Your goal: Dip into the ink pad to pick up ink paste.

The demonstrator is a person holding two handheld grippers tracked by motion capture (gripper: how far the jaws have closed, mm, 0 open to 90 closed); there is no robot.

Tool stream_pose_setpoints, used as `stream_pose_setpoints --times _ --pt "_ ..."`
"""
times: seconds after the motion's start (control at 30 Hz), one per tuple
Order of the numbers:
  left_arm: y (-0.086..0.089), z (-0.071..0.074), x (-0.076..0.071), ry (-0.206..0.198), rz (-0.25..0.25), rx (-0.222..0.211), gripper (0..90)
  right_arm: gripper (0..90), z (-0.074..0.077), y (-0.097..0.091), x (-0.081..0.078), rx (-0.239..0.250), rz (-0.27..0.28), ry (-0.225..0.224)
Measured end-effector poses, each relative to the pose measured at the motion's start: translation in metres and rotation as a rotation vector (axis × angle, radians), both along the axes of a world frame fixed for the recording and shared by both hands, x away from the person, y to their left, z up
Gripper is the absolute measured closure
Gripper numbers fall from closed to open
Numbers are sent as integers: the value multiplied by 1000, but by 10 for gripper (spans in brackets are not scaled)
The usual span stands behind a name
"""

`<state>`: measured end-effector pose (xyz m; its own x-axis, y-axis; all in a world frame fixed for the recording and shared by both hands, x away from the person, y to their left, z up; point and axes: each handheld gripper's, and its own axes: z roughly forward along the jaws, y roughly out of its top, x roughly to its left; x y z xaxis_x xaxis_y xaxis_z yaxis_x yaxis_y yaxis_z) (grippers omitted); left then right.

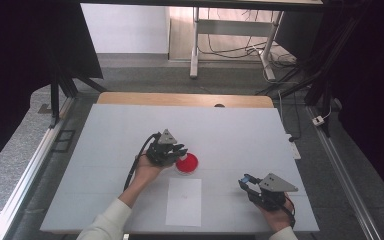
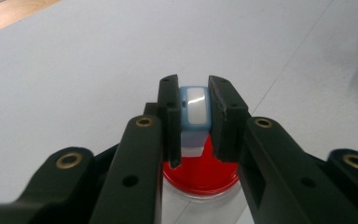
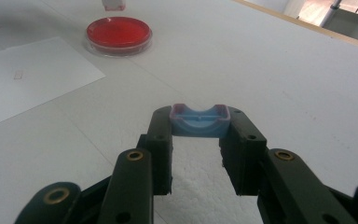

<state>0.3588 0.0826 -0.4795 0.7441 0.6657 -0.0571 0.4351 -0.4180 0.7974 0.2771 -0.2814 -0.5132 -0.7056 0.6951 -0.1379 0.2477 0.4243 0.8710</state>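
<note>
Right claw [image 1: 248, 181] rests low gripping a blue piece [image 3: 199, 120], wrist near the table [image 1: 130, 130] edge.

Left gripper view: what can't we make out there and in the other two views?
- Left gripper view: the red petri dish is partly covered by the left claw; the lower end of the pale blue piece it grips is hidden too.
- High view: the blue piece in the right claw is too small to identify.
- Right gripper view: the mark on the paper sheet is too small to read; the white object is cut off by the top edge.
</note>
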Motion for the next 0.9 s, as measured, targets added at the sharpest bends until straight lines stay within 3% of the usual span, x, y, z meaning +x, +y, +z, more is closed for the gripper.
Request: stream_pose_setpoints --times 0.4,0.9 --pt "5 14 -5 -12 -15 -34 752 649 0 0 0 -5 -4 -1" --pt "-1 6 -2 20 -30 -1 752 649 0 0 0 -2 0 0"
